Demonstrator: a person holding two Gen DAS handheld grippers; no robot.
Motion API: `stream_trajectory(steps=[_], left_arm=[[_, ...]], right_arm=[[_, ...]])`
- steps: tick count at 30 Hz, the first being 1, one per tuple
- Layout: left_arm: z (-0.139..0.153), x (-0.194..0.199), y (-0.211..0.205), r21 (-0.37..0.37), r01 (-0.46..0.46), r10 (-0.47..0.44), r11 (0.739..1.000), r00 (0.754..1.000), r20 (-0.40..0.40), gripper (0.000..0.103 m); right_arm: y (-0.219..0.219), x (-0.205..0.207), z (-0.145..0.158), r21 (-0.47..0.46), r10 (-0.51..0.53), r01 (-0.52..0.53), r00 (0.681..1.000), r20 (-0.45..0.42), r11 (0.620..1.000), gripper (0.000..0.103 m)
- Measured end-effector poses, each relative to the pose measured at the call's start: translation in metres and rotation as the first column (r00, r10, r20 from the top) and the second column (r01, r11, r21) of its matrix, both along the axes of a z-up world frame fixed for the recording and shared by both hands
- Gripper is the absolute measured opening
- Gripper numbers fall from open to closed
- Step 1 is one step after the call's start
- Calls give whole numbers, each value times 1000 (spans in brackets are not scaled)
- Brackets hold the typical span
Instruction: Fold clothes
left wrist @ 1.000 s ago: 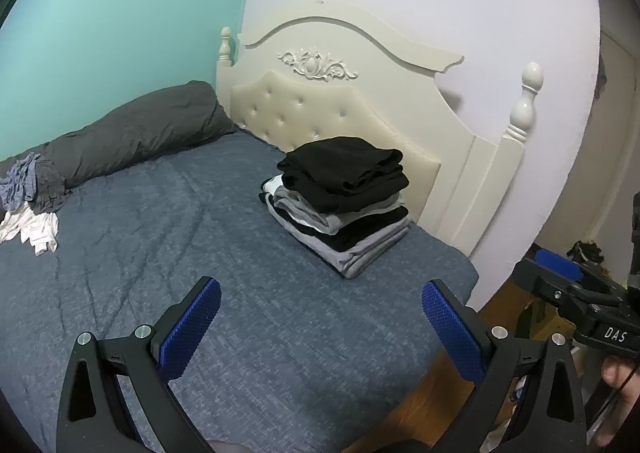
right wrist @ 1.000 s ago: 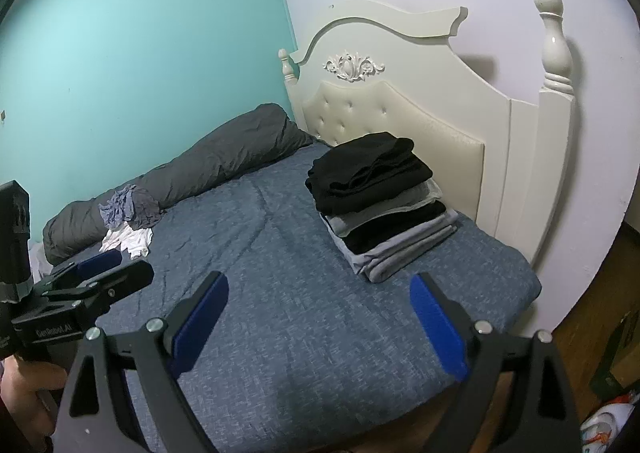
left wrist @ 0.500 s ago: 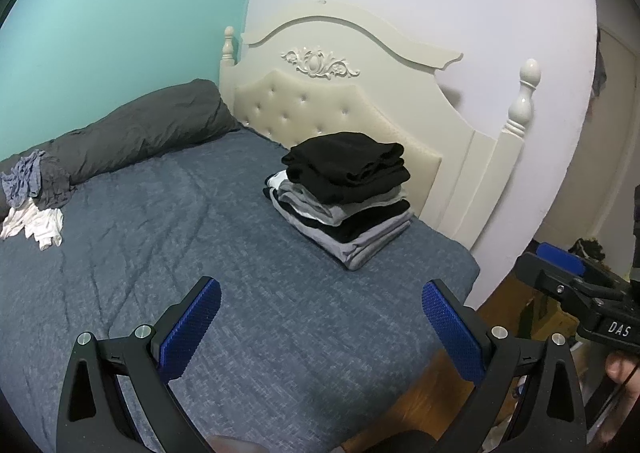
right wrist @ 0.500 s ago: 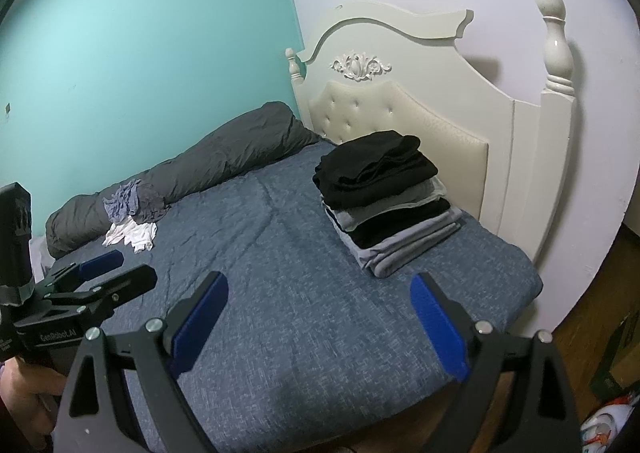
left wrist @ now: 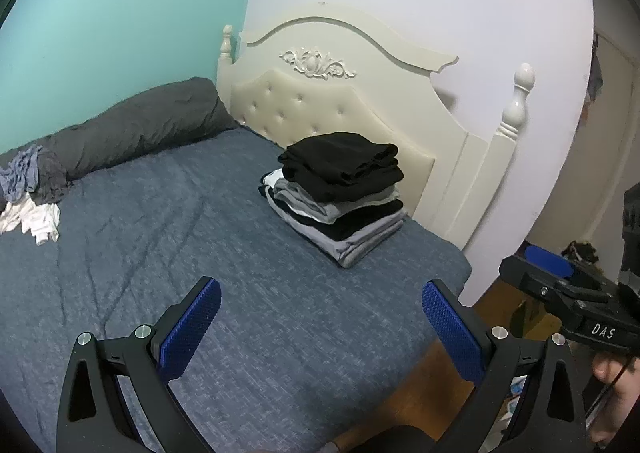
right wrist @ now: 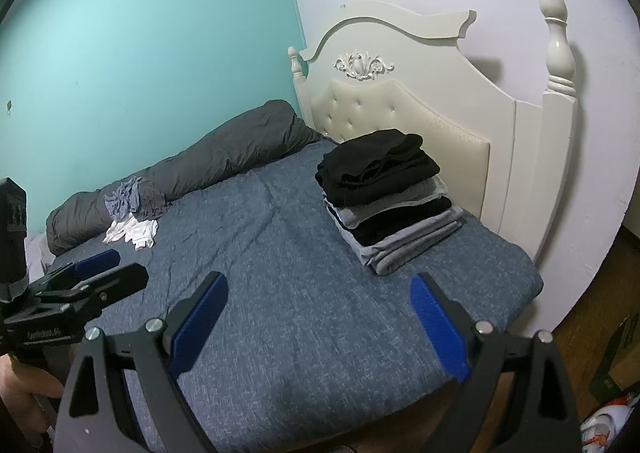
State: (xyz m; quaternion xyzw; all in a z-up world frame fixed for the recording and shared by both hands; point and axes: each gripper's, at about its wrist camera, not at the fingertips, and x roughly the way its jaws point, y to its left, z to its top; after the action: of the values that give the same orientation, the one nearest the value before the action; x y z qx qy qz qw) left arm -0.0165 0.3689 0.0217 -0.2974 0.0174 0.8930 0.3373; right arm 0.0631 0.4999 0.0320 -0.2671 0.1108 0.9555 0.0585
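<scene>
Two claws, both empty: in the left wrist view the left claw [left wrist: 320, 317] hovers spread wide over the bed [left wrist: 248, 253], aimed at the folded stack [left wrist: 340, 197] parked by the headboard [left wrist: 320, 93], likely to keep the middle free for folding, with unfolded clothes [left wrist: 28, 197] heaped far left beside the duvet roll [left wrist: 140, 125]. Right wrist view: right claw [right wrist: 320, 317] equally wide, gripping nothing, held level above the bed's near edge, stack [right wrist: 388, 201] ahead-right, clothes [right wrist: 132, 213] well apart at left, left claw [right wrist: 88, 277] alongside.

2 wrist views, same bed [left wrist: 280, 293], headboard-facing
</scene>
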Motion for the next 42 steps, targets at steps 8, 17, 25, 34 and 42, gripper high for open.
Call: stream_trajectory(steps=[8,17,25,34,42], left_arm=[[1,4,-7,-2,-14,14,1000,1000,-7,103],[2,8,-11,-3,-10,10,1000,1000,-10,103],[3,12,-12,-1,-5,5,1000,1000,-20,103],[4,15,-12,0,0,0,1000,1000,-14,103],[5,17,-15,-6,-9,8,1000,1000,-18,103]], right_arm=[[-4,4,0,6,3,-3,1000,-7,1000,93],[-10,8,2,6,13,-13,1000,-11,1000,93],[-12,10,4,9,12,-12,1000,-14,1000,93],[-17,15,4,26,16,-15,1000,-22,1000,93],[-16,15,4,17,17,-16,1000,-23,1000,93]])
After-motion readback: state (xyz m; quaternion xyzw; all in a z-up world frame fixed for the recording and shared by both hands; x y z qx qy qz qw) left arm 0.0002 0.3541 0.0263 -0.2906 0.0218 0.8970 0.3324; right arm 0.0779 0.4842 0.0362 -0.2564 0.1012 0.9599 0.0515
